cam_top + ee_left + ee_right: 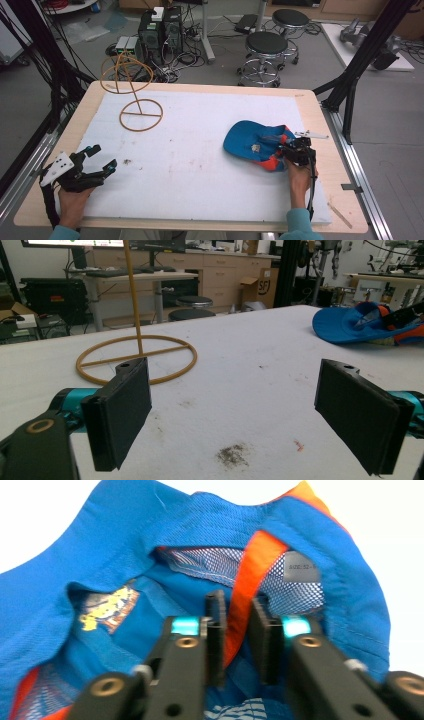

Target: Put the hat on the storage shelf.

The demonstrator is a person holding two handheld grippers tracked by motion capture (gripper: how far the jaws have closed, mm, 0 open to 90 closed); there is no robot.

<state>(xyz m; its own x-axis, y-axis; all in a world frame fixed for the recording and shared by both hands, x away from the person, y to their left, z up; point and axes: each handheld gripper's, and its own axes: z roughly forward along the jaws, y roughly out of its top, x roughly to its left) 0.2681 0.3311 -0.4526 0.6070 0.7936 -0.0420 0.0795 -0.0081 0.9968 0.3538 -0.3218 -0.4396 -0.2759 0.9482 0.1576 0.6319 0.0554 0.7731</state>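
A blue cap (248, 141) with orange trim lies upside down on the right of the white mat (190, 150). My right gripper (286, 150) is at its near right rim. In the right gripper view the jaws (237, 607) stand almost together, with the cap's (125, 545) orange inner band pinched between the pads. At the mat's left front my left gripper (104, 157) rests low with its jaws wide apart. Nothing is between them in the left gripper view (237, 371), where the cap (350, 322) lies far off to the right.
A tan wire stand (141, 115) with a ring base and hoop top stands at the back left of the mat, and its ring base (135, 357) lies just ahead of the left jaws. A dirt smudge (233, 455) marks the mat. Stools (266, 47) and computer boxes (161, 30) stand beyond the table.
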